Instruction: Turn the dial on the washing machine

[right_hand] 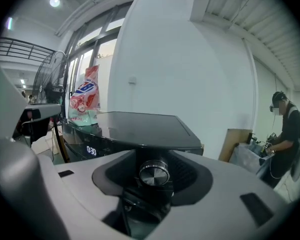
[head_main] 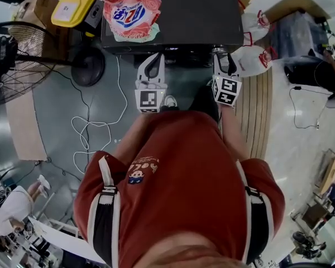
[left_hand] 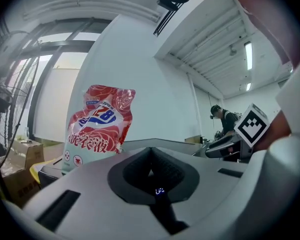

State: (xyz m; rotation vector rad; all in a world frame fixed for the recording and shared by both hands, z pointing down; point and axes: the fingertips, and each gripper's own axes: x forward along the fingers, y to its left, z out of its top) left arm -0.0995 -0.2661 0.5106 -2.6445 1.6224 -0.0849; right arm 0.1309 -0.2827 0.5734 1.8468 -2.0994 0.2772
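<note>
Right gripper (head_main: 223, 66) spread either side of the dial (right_hand: 154, 173) on the washing machine (head_main: 173, 15) front, not pinching it, left gripper (head_main: 152, 63) pressed together, empty, alongside, detergent pouch (head_main: 131, 13) on top

Left hand-held gripper (head_main: 154, 60) points level, jaws together; right hand-held gripper (head_main: 224, 63) tilts slightly down, jaws apart.
</note>
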